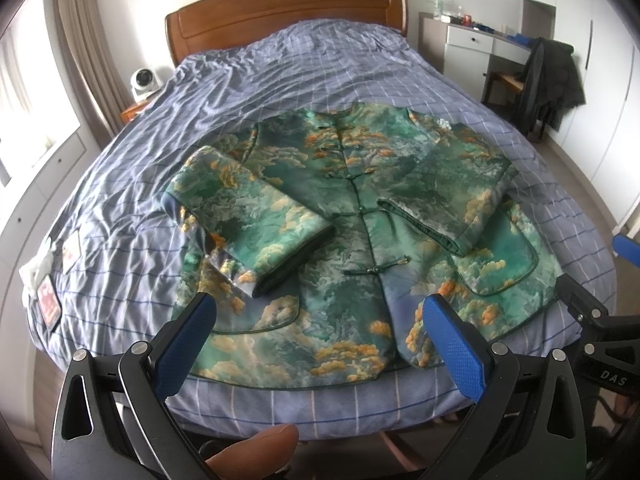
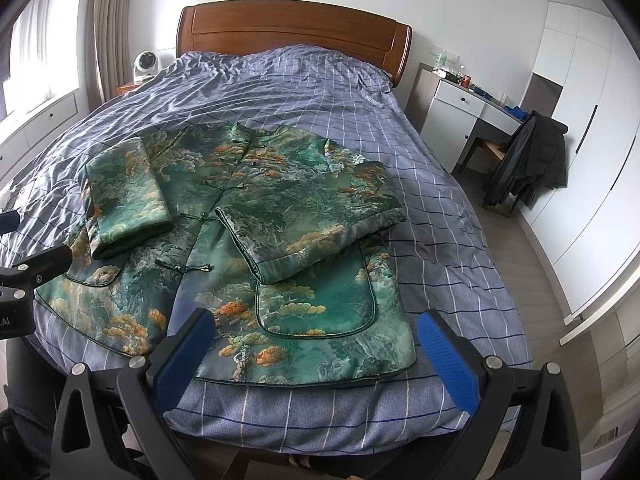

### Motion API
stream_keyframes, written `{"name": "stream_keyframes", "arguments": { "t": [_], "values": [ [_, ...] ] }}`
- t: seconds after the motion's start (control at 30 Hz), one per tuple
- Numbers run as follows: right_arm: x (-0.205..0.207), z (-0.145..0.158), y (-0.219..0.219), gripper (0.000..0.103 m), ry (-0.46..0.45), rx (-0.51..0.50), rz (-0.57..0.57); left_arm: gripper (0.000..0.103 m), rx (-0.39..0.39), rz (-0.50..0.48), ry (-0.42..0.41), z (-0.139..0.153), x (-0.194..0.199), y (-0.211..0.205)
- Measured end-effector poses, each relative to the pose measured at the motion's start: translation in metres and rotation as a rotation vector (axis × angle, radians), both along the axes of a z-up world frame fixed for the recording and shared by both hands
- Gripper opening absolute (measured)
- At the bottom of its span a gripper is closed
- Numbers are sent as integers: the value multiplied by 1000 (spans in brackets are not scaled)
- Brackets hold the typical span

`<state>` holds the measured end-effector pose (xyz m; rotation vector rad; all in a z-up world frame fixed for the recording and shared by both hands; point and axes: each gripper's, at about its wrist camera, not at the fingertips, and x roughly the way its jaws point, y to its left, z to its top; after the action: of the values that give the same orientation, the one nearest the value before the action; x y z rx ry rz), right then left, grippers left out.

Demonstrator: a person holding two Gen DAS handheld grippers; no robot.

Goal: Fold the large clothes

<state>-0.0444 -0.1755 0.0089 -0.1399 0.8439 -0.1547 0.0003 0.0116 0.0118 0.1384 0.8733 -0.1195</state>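
While both tools hang wide open with nothing in them, the left tool (image 1: 320,340) and right tool (image 2: 316,348) sit just short of the jacket's hem (image 2: 304,380). Ahead of them the green jacket (image 1: 360,220) lies flat, front up, on the bed (image 2: 320,80), both sleeves (image 1: 256,216) already crossed in over the chest. We judge the sleeve step done; next we should pinch the hem at each lower corner and carry it toward the collar (image 1: 360,114).
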Motion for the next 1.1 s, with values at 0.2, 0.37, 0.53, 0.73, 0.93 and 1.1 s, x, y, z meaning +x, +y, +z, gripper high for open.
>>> {"name": "stream_keyframes", "arguments": {
  "t": [0.2, 0.37, 0.53, 0.73, 0.93, 1.1],
  "values": [
    [0, -1, 0, 103, 1, -2, 8, 103, 5, 3, -4, -1, 1, 0],
    [-1, -1, 3, 103, -2, -14, 17, 103, 10, 14, -6, -2, -1, 0],
    [-1, 1, 4, 103, -17, -21, 32, 103, 15, 32, 5, -6, 3, 2],
    [-9, 29, 4, 103, -274, -84, 196, 103, 5, 33, -8, -7, 1, 3],
    [68, -30, 0, 103, 55, 13, 494, 103, -12, 55, -24, -6, -5, 12],
    [134, -87, 9, 102, 161, -79, 546, 103, -47, 55, -3, -9, -7, 22]
  ]
}}
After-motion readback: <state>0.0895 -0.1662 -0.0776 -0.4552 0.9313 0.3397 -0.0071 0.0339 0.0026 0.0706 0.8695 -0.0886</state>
